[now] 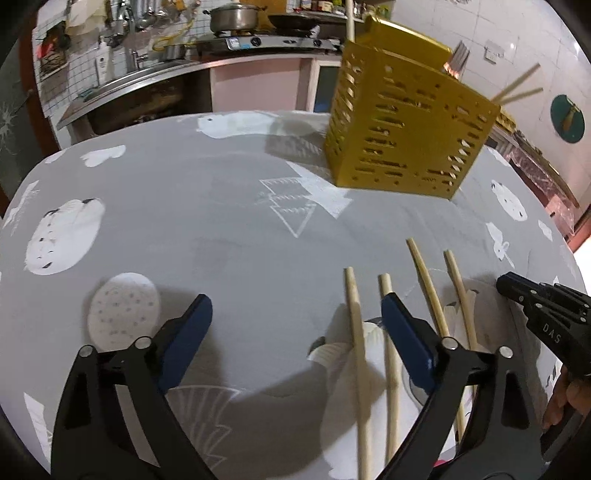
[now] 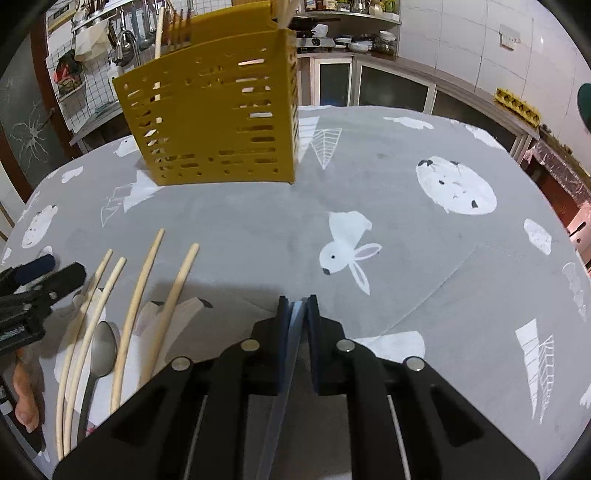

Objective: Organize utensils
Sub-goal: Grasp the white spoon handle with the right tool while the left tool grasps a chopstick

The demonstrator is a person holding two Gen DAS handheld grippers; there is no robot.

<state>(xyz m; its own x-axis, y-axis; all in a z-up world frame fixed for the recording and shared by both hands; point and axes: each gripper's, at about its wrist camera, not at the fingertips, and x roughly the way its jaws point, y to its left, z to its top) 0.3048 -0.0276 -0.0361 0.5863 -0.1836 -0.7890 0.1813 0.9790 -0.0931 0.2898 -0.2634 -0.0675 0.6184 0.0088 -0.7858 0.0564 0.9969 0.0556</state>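
Note:
A yellow slotted utensil holder (image 1: pixel 402 129) stands at the far side of the table, with chopsticks and a fork sticking out; it also shows in the right wrist view (image 2: pixel 214 114). Several wooden chopsticks (image 1: pixel 356 332) lie on the cloth near me; they also show in the right wrist view (image 2: pixel 133 306) beside a metal spoon (image 2: pixel 101 354). My left gripper (image 1: pixel 295 314) is open low over the cloth, its right finger among the chopsticks. My right gripper (image 2: pixel 295 306) is shut on a thin grey-blue flat strip (image 2: pixel 291 332), right of the chopsticks.
The table (image 2: pixel 424 258) wears a grey cloth with white animal prints. A kitchen counter with stove and pot (image 1: pixel 232 18) stands behind. The right gripper's black body (image 1: pixel 543 317) shows at the left view's right edge.

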